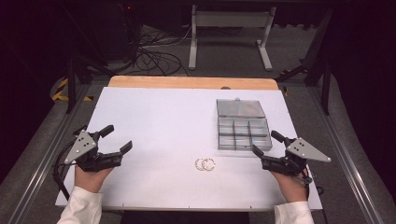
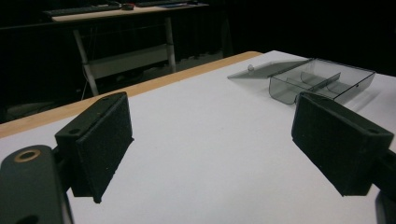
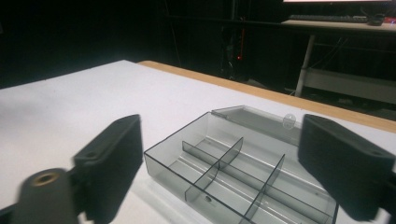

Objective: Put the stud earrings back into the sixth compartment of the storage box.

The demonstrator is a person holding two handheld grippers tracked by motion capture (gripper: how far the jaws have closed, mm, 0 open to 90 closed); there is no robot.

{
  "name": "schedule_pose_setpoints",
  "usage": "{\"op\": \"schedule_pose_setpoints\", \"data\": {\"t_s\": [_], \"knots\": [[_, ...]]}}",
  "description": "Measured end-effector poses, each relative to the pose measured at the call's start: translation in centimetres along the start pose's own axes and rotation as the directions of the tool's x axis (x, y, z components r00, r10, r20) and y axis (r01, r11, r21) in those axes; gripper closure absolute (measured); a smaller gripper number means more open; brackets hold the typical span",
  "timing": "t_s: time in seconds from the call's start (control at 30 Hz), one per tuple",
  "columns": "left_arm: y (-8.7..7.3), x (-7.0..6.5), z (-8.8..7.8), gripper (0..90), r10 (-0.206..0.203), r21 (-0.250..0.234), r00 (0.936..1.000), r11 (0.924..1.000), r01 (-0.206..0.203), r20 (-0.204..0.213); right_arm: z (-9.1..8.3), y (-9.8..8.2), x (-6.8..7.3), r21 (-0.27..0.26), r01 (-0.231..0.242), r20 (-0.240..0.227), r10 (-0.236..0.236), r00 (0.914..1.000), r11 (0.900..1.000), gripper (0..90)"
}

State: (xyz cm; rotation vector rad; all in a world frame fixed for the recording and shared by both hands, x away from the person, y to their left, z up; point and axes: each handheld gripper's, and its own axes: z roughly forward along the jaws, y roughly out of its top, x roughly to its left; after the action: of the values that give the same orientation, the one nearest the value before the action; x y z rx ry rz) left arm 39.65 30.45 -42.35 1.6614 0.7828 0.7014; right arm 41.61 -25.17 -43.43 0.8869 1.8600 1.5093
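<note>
Jaws on both grippers stand wide apart, and nothing is between them. A person's left hand (image 1: 91, 176) holds the left gripper (image 1: 116, 139) low over the left side of the white surface (image 1: 159, 121). The right hand (image 1: 292, 184) holds the right gripper (image 1: 267, 143) near the right edge, just beside the bottom right corner of a box.

That box (image 1: 243, 134) is see-through grey plastic — smoky, like dark glass. It sits on the right half of the surface, a bit past the middle. Thin walls cut it into small rooms set in rows, and the rooms look empty in the right gripper view. Its lid (image 1: 239, 108) is swung back and lies flat on the far side, joined to the box. A little round tab sticks out from the lid's far edge.

Two small pale rings (image 1: 205, 164) lie near the front of the surface, to the left of the box's near corner. They touch or overlap each other — I cannot tell which. They are well apart from the left gripper and nearer to the right one.

A strip of bare wood (image 1: 191, 82) shows at the far edge of the white surface. Past it, on the dark floor, are black cables (image 1: 154, 58) and a white metal frame (image 1: 231, 32).
</note>
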Motion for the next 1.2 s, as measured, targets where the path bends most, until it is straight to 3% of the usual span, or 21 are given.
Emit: {"op": "schedule_pose_setpoints", "data": {"t_s": [0.23, 0.5, 0.6, 1.1, 1.2], "knots": [[-0.2, 0.0, 0.1, 13.1, -0.001, 0.01, 1.0, 1.0, 0.001, 0.002, 0.6, 0.2, 0.7, 0.027, 0.022, -0.042, -0.021, 0.9989, 0.999, 25.4], [-0.3, -0.1, 0.2, 13.2, 0.011, 0.031, 0.9999, 0.9994, -0.011, 0.0, 2.3, 0.1, 2.5, 0.089, 0.038, -0.133, -0.026, 0.9907, 0.995, 35.8], [-0.4, -0.2, 0.3, 13.2, 0.013, 0.03, 0.9999, 0.9995, -0.013, -0.001, 3.0, -0.1, 3.3, 0.115, 0.04, -0.179, -0.019, 0.9837, 0.993, 37.1], [-0.4, -0.3, 0.3, 14.7, 0.013, 0.037, 0.9999, 0.9992, -0.013, -0.001, 5.9, -1.0, 6.3, 0.206, 0.143, -0.283, -0.081, 0.9557, 0.968, 49.8], [-0.4, -0.3, 0.3, 14.7, 0.009, 0.037, 1.0, 0.9993, -0.009, 0.001, 6.4, -1.2, 6.6, 0.218, 0.143, -0.304, -0.072, 0.9498, 0.965, 50.0]]}}
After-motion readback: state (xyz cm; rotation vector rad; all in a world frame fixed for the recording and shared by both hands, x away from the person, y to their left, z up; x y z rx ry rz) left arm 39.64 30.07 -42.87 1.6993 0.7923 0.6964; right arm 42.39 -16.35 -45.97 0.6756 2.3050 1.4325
